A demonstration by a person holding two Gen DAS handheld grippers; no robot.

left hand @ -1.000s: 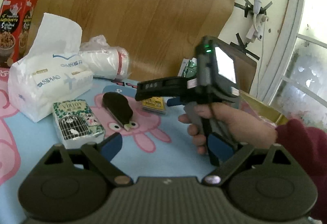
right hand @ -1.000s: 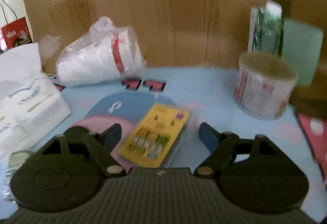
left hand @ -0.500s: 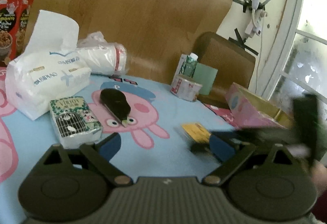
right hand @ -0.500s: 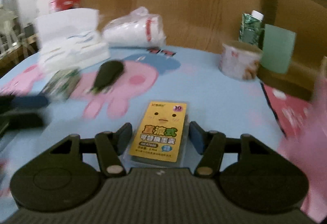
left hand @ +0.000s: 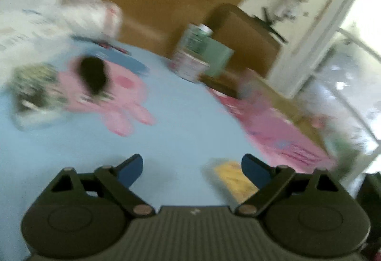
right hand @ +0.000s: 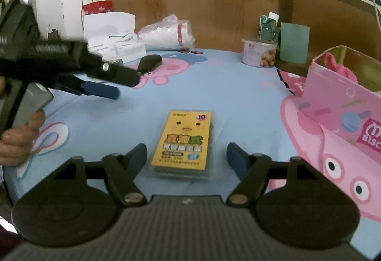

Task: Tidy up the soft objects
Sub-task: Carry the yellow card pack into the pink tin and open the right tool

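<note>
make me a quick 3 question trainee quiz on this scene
1. True or false: the right gripper is shut on the yellow packet.
2. Which lies nearer the pink box: the snack cup or the tissue pack?
3. Fill in: the left gripper hangs over the ____ tablecloth.

Key: 1 false, it is open with the packet lying between its fingers; 2 the snack cup; 3 blue.

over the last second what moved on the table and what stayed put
The yellow packet was carried from the middle of the blue tablecloth to its near side beside the pink box. The right gripper now stands open around it. The left gripper swung, open and empty. Tissue pack, black pouch and tin stayed.
</note>
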